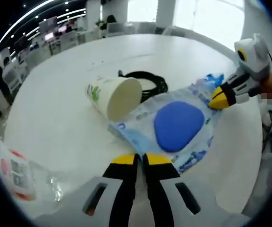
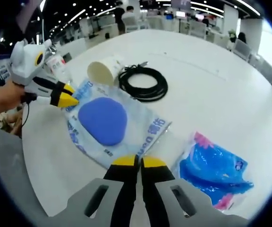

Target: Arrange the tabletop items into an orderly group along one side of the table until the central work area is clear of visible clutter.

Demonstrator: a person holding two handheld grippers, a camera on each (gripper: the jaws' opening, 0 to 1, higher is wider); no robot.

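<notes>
Both tongs, left [image 1: 140, 158] and right [image 2: 138, 161], pinch opposite edges of the wipes packet [image 1: 174, 127].

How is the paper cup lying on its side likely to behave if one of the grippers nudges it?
The paper cup lies on its side on the smooth white table, so it would probably roll, curving because it tapers. It looks empty, so likely light and easily sent skidding. Its thin wall may dent if squeezed.
</notes>
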